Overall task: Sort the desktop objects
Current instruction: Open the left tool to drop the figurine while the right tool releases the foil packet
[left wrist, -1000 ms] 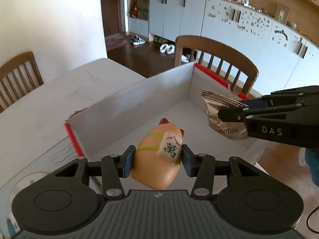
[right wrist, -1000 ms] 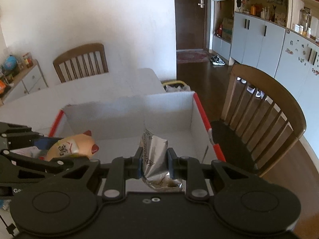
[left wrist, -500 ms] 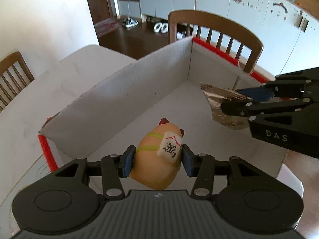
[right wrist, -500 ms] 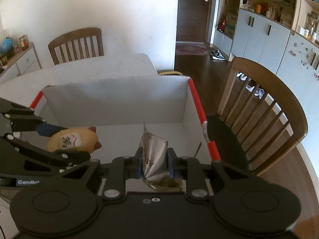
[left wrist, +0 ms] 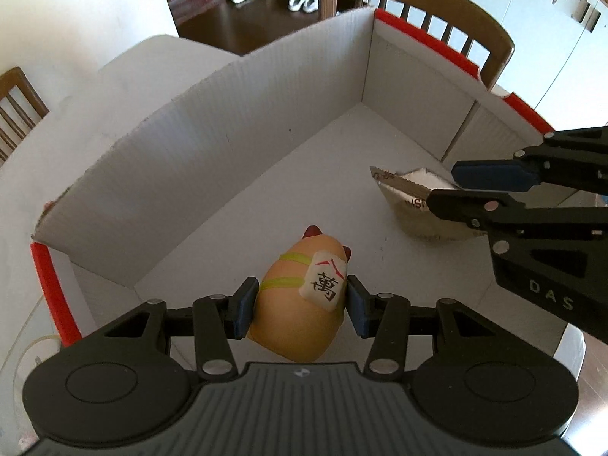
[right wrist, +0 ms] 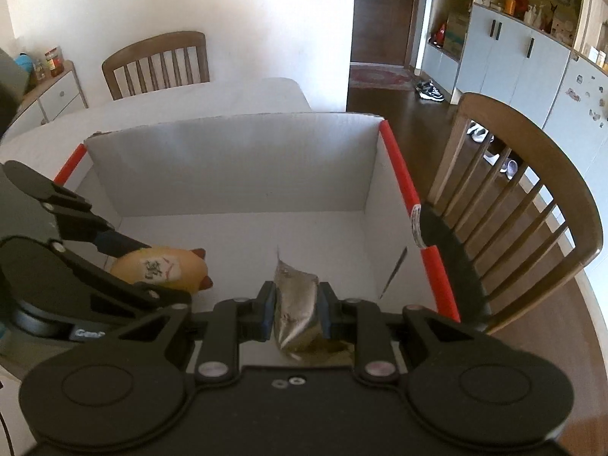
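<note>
The left tool (left wrist: 298,306) is clamped on a rounded orange toy figure (left wrist: 300,304), its blue pads pressing the two flanks just behind a white tile with a black character. The toy looks smooth and hard, probably light and a little slippery, so the wide middle where the pads sit seems the safest hold; its small red ears look like the parts most likely to chip.

The right tool (right wrist: 296,309) is nearly closed on a crumpled silver foil packet (right wrist: 294,302), pinched across its middle. The packet looks thin, soft and very light, likely to crush or slide, so a hold on the body rather than the serrated edge seems wise.

Both things hang inside a white cardboard box (left wrist: 235,114) with red-edged rims, low above its floor, the toy toward the box's left side and the packet toward its right. Nothing else shows in the box. Its tall walls are what stands closest, and the two tools are near each other within it.

The box sits on a white counter (right wrist: 190,102). Wooden chairs (right wrist: 532,197) stand just beyond the box's far and right walls.
</note>
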Motion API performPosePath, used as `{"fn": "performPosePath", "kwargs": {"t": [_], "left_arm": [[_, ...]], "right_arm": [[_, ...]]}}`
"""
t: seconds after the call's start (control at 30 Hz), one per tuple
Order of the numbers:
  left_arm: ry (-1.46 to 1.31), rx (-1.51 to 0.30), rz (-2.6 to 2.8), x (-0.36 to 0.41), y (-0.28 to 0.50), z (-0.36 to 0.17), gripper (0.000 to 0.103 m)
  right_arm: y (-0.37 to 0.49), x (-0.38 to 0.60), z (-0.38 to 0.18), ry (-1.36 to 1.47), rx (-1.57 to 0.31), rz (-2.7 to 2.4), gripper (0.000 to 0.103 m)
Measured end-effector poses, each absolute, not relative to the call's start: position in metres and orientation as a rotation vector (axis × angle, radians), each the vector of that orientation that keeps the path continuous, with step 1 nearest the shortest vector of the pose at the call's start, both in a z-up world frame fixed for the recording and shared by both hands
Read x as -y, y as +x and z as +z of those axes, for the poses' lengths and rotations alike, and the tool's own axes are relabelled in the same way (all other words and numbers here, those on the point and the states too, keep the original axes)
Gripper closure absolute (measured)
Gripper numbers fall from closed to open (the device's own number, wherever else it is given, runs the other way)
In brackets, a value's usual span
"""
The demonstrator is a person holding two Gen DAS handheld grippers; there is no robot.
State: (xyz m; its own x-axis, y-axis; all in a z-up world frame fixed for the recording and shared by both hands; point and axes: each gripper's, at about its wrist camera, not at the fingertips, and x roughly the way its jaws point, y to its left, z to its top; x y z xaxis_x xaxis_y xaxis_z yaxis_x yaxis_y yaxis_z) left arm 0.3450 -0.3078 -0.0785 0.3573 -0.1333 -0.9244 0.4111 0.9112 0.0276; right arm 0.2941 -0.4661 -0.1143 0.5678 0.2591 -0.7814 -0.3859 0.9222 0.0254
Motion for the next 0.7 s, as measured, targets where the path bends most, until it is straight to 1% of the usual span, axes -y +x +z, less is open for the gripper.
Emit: {"fn": "performPosePath", "kwargs": {"t": [0.23, 0.37, 0.43, 0.47, 0.53, 0.7], "left_arm": [[0.261, -1.223, -0.36, 0.303, 0.345, -0.086, 0.054], [0.289, -1.231, -0.35, 0.302, 0.341, -0.086, 0.053], [0.293, -1.222, -0.35, 0.303, 0.341, -0.084, 0.045], [0.285, -1.224, -0.349, 0.301, 0.34, -0.083, 0.038], [0.271, -1.219, -0.355, 0.298, 0.338, -0.081, 0.037], [0.238, -1.189, -0.366, 0.294, 0.333, -0.072, 0.037]], "right_arm": [[0.297, 0.47, -0.113, -0.113, -0.923, 0.393, 0.078], [0.301, 0.475, -0.112, -0.06, -0.954, 0.41, 0.074], [0.301, 0.475, -0.111, -0.053, -0.961, 0.415, 0.072], [0.301, 0.475, -0.11, -0.052, -0.962, 0.416, 0.07], [0.3, 0.476, -0.109, -0.046, -0.968, 0.417, 0.068], [0.299, 0.476, -0.103, -0.025, -0.966, 0.417, 0.058]]}}
